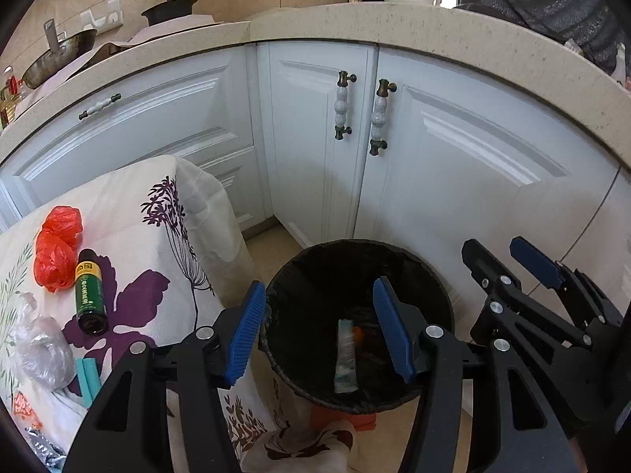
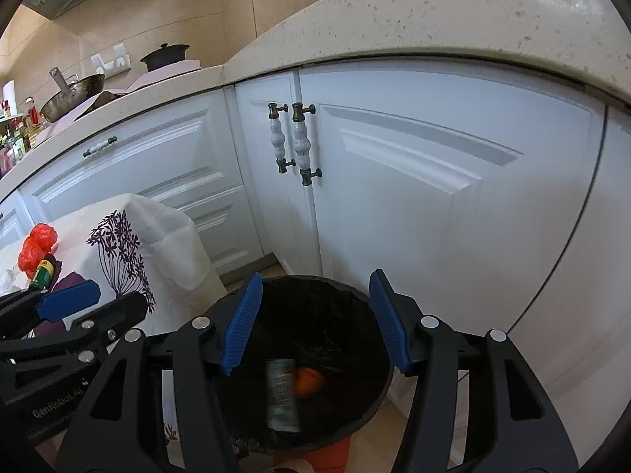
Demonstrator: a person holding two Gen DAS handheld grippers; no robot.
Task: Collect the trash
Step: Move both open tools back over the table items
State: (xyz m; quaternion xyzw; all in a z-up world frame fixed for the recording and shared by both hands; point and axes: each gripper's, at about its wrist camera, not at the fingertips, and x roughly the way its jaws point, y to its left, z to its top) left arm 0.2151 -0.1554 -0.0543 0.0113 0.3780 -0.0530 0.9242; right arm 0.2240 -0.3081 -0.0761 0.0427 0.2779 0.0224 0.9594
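Left jaws: my left gripper (image 1: 319, 329) is parted with nothing between its blue pads, right above the mouth of the bin.
Right jaws: my right gripper (image 2: 315, 323) is spread apart too, empty, poised over the same opening; from the left wrist view it sits just to the right of the bin rim.
Bin: the trash bin (image 1: 284, 276), round with a black liner, stands on the floor in front of the white cabinet doors (image 1: 453, 165).
In the bin: a pale wrapper (image 2: 280, 394) shows blurred inside the liner, with an orange piece (image 2: 309, 380) just beside it. I cannot tell whether either has landed at the bottom.
Table: the floral cloth (image 1: 157, 216) covers a table touching the bin's left side.
Still on the cloth: a red plastic bag (image 1: 57, 248), crumpled, and a small green bottle (image 1: 90, 291) lying on its side against it.
More there: a clear crumpled bag (image 1: 41, 349) nearer me, and a teal strip (image 1: 88, 378) just beside it.
Counter: a wok (image 1: 59, 57) and a dark pot (image 1: 169, 10) up on the speckled top.
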